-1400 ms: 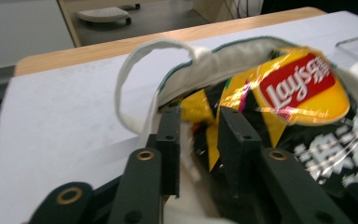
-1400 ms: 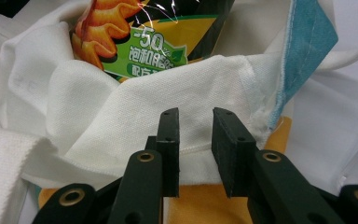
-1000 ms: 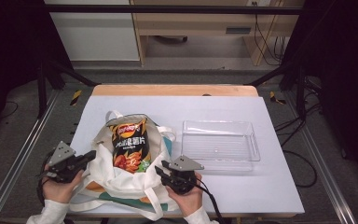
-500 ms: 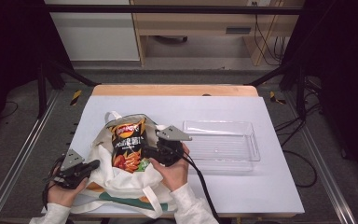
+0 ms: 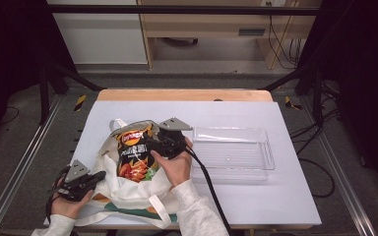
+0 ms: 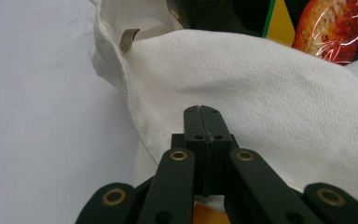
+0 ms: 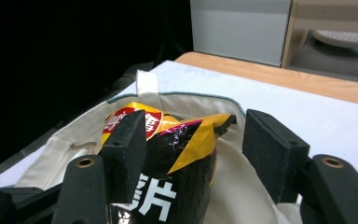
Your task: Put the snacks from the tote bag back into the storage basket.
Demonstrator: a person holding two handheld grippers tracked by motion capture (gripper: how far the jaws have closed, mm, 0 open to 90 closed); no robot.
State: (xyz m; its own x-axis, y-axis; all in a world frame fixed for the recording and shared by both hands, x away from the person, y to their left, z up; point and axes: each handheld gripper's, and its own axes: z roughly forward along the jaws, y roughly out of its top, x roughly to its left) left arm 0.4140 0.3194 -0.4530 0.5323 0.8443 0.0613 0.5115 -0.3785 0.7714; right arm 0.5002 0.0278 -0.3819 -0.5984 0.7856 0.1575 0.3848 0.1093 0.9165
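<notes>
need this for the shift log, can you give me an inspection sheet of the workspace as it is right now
surface: white-covered table with a wooden far edge.
job's things: white tote bag lying open; chip bag sticking out of its mouth; clear plastic tray beside it, nothing in it.
clutter: nothing seen.
grippers: left tongs shut on the tote bag's cloth; right tongs open, jaws either side of the chip bag's top.
cables: black cable trails from the right tongs along the sleeve; more cables on the floor at right.
surroundings: black frame posts, white cabinet and wooden furniture behind.
</notes>
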